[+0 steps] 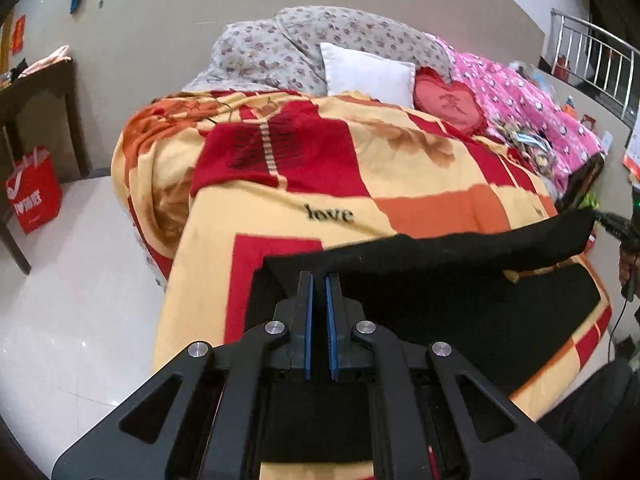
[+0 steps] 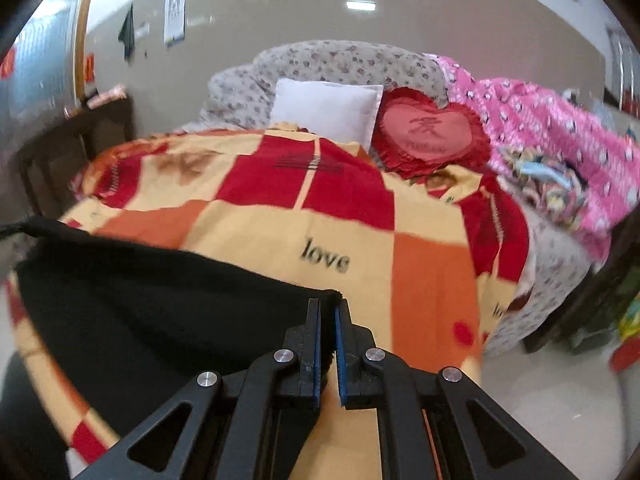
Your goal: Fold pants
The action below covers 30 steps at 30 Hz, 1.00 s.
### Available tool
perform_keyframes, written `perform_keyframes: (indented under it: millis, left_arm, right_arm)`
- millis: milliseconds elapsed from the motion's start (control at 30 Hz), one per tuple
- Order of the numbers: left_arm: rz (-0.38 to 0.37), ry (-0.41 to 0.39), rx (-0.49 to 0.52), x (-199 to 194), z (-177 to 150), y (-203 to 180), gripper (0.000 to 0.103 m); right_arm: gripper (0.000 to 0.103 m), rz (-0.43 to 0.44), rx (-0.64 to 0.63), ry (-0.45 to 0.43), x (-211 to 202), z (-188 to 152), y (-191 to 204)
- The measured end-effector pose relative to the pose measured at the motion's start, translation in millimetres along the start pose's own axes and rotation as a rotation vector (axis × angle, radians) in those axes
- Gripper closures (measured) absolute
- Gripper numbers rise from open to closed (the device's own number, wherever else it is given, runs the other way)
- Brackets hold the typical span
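The black pants (image 1: pixel 440 256) are held lifted over the patterned blanket (image 1: pixel 420 176) on the bed, one corner pinched in the left gripper (image 1: pixel 319 280), the other clamped in the right gripper (image 2: pixel 327 304).

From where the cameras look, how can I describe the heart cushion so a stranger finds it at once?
Start at the bed with the yellow, red and orange blanket. At its head a white pillow leans on flowered bedding, and the heart cushion lies just right of it. It alone is red, heart-shaped and ruffled, with a character on its face.
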<state>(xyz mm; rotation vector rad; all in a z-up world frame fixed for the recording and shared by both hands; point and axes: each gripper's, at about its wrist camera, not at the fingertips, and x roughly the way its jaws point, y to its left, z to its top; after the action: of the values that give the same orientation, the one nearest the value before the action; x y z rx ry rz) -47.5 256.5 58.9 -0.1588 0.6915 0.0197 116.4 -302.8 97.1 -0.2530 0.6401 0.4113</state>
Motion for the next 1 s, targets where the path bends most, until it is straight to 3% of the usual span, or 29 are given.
perform_keyframes:
  millis: [100, 167, 267, 467, 833, 1000]
  left_arm:
    - [0.008, -0.035, -0.009, -10, 5, 1, 0.098]
    - [0.001, -0.047, -0.002, -19, -2, 5, 0.098]
    - [-0.019, -0.030, 0.006, -21, -23, 9, 0.098]
    - [-0.043, -0.002, -0.037, -20, -62, 17, 0.099]
    - [-0.063, -0.001, -0.223, -46, -94, 38, 0.093]
    - [-0.210, 0.023, -0.207, -47, -99, 7, 0.079]
  right_arm:
    - [0.098, -0.084, -0.114, -0.115, -11, 30, 17]
    - [0.098, -0.100, -0.194, -0.168, -27, 25, 29]
    - [0.098, -0.081, -0.227, -0.140, -35, -14, 29]
    - [0.098, -0.029, -0.163, -0.081, -48, -106, 33]
    - [0.096, -0.082, -0.084, -0.035, -68, -138, 38]
    - [0.094, -0.108, 0.030, -0.028, -81, -148, 24]
